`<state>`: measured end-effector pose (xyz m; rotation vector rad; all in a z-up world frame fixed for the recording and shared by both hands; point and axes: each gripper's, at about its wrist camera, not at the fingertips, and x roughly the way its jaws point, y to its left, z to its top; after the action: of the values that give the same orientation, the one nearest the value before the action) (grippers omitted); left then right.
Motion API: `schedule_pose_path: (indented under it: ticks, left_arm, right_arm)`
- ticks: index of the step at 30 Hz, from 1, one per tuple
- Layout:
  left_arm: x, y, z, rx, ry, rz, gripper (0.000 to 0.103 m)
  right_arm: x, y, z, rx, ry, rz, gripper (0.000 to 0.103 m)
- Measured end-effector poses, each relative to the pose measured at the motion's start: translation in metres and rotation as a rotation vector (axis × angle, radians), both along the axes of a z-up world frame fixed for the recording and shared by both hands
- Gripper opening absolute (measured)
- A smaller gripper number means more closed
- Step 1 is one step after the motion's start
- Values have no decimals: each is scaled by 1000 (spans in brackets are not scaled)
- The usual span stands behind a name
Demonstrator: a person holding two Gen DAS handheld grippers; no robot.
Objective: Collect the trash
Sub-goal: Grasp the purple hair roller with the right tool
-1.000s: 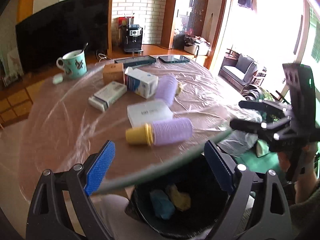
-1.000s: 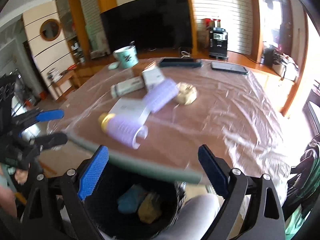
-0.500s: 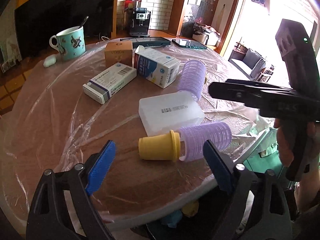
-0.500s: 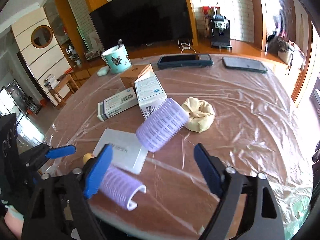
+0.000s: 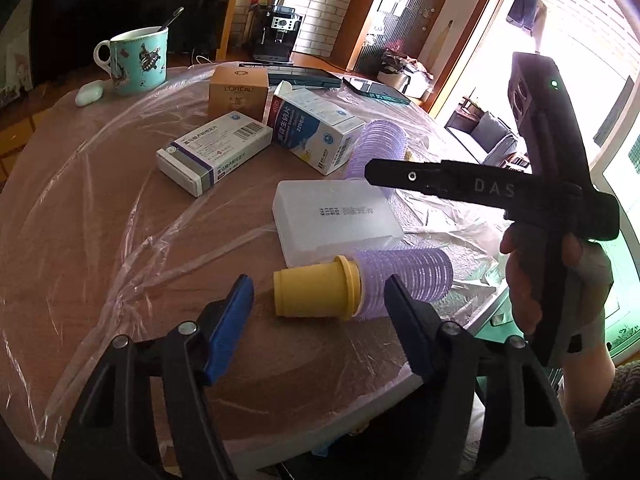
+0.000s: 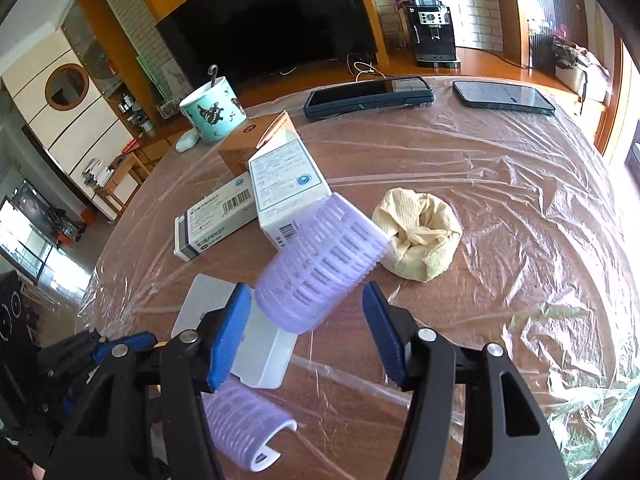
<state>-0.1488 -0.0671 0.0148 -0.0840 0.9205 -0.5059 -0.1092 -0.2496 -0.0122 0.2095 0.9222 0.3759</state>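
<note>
Two grippers are closing: our left gripper point(image 5: 318, 298) frames the yellow cap point(image 5: 314, 292), lying sideways; our right gripper point(image 6: 306, 320) flanks a diagonal purple roller point(image 6: 320, 270); neither grips yet on the plastic-covered table point(image 6: 520, 240).

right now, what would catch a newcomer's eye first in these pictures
The two purple hair rollers stand out: one lies near the table's middle, just ahead of the right gripper, whose jaws are closing with nothing pressed yet. The other, with a yellow cap on its end, lies by the near edge before the left gripper, also closing. A crumpled cream tissue lies beside the first roller.
</note>
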Motion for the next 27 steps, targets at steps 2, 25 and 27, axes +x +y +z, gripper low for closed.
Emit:
schedule_pose_path:
  ticks: [2, 25, 27]
  left_arm:
    - [-2, 2, 2, -22, 3, -2, 68]
    - [5, -12, -8, 137, -41, 34, 65]
    - [4, -14, -10, 150, -44, 34, 65]
  right_arm:
    - [5, -2, -2, 22, 13, -2, 58]
    - [30, 10, -11, -136, -29, -61, 60]
    - [32, 13, -11, -154, -31, -53, 63]
